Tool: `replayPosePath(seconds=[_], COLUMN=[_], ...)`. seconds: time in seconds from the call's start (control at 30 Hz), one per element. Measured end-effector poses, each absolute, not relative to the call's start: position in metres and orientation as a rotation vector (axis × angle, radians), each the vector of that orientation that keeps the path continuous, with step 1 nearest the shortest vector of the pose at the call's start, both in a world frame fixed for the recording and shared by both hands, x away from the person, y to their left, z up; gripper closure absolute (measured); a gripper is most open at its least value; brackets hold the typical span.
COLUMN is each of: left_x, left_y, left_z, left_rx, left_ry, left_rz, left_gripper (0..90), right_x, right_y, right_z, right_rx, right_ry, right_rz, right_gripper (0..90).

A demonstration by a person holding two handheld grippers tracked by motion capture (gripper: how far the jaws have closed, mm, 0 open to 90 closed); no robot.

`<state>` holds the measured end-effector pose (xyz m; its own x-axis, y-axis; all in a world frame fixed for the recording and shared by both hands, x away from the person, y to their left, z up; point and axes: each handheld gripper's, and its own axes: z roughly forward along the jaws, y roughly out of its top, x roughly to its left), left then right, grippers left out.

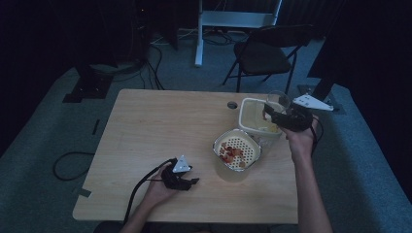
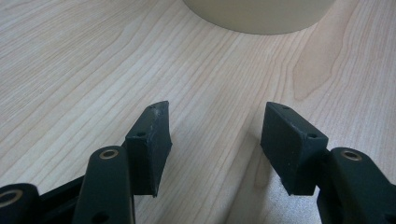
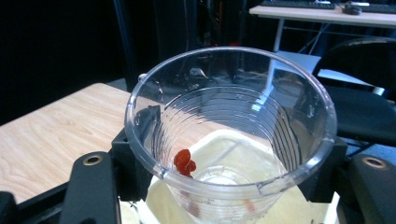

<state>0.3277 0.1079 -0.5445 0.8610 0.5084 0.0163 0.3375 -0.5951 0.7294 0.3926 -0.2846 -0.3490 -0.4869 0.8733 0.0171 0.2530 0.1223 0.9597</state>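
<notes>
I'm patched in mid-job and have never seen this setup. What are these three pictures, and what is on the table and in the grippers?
There is no robot here: a person holds a hand-held two-jaw gripper in each hand. The high view looks down on a wooden table from above the person's side. The other two pictures come from cameras riding on the grippers, looking along their black jaws.

On the table sit a cream perforated strainer basket holding some red pieces, and behind it a cream tub.

The left gripper rests low over bare wood with its jaws open and nothing between them.

The right gripper is shut on a clear plastic cup, held over the tub. A red bit sticks inside the cup.
</notes>
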Motion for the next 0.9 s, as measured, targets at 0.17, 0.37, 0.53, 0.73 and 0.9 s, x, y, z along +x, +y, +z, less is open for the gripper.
replayPosePath(seconds=[0.17,0.37,0.53,0.73,0.9], left_x=[0.328,0.328,0.327,0.327,0.327], left_y=[0.108,0.108,0.107,0.107,0.107], left_z=[-0.545,-0.545,-0.545,-0.545,-0.545], left_rx=[2.26,2.259,2.259,2.26,2.26], left_ry=[0.61,0.613,0.611,0.61,0.61], left_rz=[0.287,0.287,0.287,0.29,0.293], left_gripper=[43.3,43.3,43.3,43.3,43.3], right_x=[0.402,0.409,0.413,0.417,0.421], right_y=[-0.285,-0.283,-0.282,-0.286,-0.291], right_z=[-0.356,-0.359,-0.361,-0.366,-0.371], right_rx=[1.109,1.117,1.109,1.129,1.162], right_ry=[1.834,1.833,1.833,1.831,1.821], right_rz=[1.351,1.342,1.314,1.3,1.316], right_gripper=[33.2,33.2,33.1,32.5,32.3])
